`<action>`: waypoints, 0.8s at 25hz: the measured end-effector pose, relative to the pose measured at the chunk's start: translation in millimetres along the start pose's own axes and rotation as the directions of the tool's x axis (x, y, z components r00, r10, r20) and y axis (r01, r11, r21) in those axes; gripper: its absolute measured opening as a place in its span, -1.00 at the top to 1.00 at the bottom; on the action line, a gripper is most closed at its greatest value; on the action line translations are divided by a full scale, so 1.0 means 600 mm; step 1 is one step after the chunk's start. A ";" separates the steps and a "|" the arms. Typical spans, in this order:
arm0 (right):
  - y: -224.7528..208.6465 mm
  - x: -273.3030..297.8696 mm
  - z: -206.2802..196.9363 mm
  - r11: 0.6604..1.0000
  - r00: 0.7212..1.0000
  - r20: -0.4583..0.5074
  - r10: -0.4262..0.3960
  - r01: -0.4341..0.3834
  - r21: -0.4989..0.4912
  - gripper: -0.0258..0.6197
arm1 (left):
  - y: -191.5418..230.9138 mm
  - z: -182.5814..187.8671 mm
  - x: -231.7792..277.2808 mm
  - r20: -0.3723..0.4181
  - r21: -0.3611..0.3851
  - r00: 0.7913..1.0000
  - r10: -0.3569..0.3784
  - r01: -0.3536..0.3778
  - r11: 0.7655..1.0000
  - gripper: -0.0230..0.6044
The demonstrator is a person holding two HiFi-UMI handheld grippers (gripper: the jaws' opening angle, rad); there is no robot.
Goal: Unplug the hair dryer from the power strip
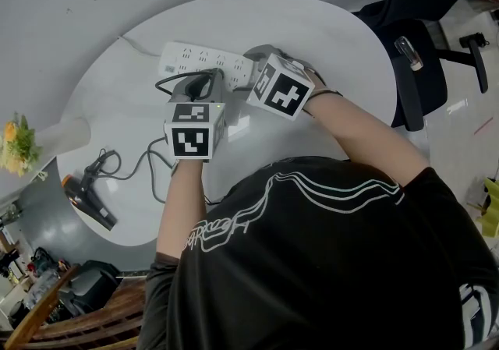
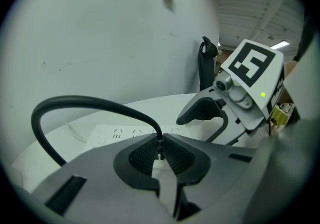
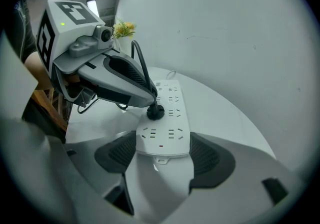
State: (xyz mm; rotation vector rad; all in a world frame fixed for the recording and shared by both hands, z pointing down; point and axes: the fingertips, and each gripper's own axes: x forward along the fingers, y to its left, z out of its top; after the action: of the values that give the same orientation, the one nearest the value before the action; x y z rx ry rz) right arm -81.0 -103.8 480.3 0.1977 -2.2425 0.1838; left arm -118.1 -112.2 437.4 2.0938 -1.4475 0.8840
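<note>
A white power strip (image 1: 204,61) lies at the back of the round white table (image 1: 327,37). My right gripper (image 3: 164,155) is shut on the power strip's (image 3: 162,138) near end, one pad on each long side. A black plug (image 3: 155,112) sits in the strip a little beyond. My left gripper (image 2: 160,155) is shut on the black cord (image 2: 100,104) right above that plug, which its jaws hide. In the head view the left gripper (image 1: 204,85) and right gripper (image 1: 254,57) meet over the strip. The cord runs to the black hair dryer (image 1: 90,200) at the table's left edge.
Yellow flowers in a white vase (image 1: 23,142) stand at the far left edge of the table. A black office chair (image 1: 421,44) is beyond the table on the right. Wooden furniture (image 1: 86,321) is at the lower left, beside the person.
</note>
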 end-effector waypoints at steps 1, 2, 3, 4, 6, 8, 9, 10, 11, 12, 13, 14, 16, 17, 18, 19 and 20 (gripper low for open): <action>0.000 0.000 0.000 1.000 1.000 -0.001 0.000 0.000 0.000 0.02 | 0.001 -0.001 0.000 0.002 -0.012 1.000 -0.006 0.006 1.000 0.81; 0.000 0.001 0.001 1.000 1.000 0.000 0.000 0.000 0.000 0.02 | 0.003 -0.001 0.001 0.006 -0.037 1.000 -0.018 0.018 0.999 0.80; 0.000 0.001 0.001 1.000 1.000 0.001 -0.001 0.001 0.000 0.02 | 0.005 0.000 0.001 0.014 -0.074 0.999 -0.035 0.036 0.997 0.80; 0.000 0.001 0.002 1.000 1.000 0.003 -0.001 0.001 0.000 0.02 | 0.007 0.000 0.001 0.023 -0.112 0.998 -0.052 0.054 0.992 0.80; 0.000 0.001 0.002 1.000 1.000 0.006 -0.002 0.002 0.002 0.02 | 0.011 0.001 0.002 0.031 -0.155 0.997 -0.072 0.076 0.985 0.80; 0.000 0.002 0.001 1.000 1.000 0.004 -0.001 0.001 0.002 0.02 | 0.012 0.000 0.002 0.030 -0.165 0.997 -0.072 0.076 0.983 0.80; 0.000 0.002 0.001 1.000 1.000 0.003 -0.001 0.001 0.002 0.02 | 0.012 0.000 0.002 0.028 -0.163 0.997 -0.067 0.071 0.984 0.80; 0.000 0.002 0.001 1.000 1.000 0.003 -0.001 0.001 0.002 0.02 | 0.012 0.001 0.002 0.022 -0.147 0.998 -0.059 0.061 0.987 0.80; 0.000 0.002 0.001 1.000 1.000 0.002 0.000 0.000 0.001 0.02 | 0.010 0.001 0.001 0.013 -0.115 0.999 -0.046 0.047 0.992 0.80; 0.000 0.002 0.001 1.000 1.000 0.000 0.000 0.000 0.001 0.02 | 0.007 0.002 0.000 0.001 -0.070 1.000 -0.031 0.031 0.997 0.80; 0.000 0.002 0.001 1.000 1.000 -0.002 0.001 -0.001 -0.001 0.02 | 0.005 0.001 -0.001 -0.013 -0.029 1.000 -0.018 0.017 0.999 0.80; 0.000 0.002 0.001 1.000 1.000 -0.005 0.003 -0.003 -0.003 0.02 | 0.002 0.001 -0.002 -0.025 -0.003 1.000 -0.011 0.011 1.000 0.80; 0.000 0.001 0.001 1.000 1.000 -0.010 0.004 -0.004 -0.005 0.02 | 0.000 0.000 -0.003 -0.037 0.010 0.999 -0.013 0.013 1.000 0.81; 0.001 0.001 0.000 1.000 1.000 -0.013 0.004 -0.004 -0.007 0.02 | 0.000 0.000 -0.003 -0.042 0.009 0.999 -0.014 0.014 1.000 0.80; 0.001 0.001 0.000 1.000 1.000 -0.016 0.004 -0.004 -0.007 0.02 | -0.001 -0.002 -0.003 -0.046 0.003 0.999 -0.016 0.016 1.000 0.80; 0.003 0.001 -0.001 1.000 1.000 -0.019 0.005 -0.005 -0.007 0.02 | -0.001 -0.003 -0.003 -0.048 -0.018 0.999 -0.025 0.024 1.000 0.81; 0.004 0.002 -0.001 1.000 1.000 -0.020 0.007 -0.007 -0.006 0.02 | 0.000 -0.003 -0.002 -0.045 -0.060 0.998 -0.045 0.042 0.997 0.80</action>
State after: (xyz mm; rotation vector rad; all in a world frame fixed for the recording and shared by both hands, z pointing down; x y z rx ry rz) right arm -81.6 -101.7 481.4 0.1841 -2.2236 0.1817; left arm -119.1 -110.0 437.8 2.0408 -1.3829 0.8572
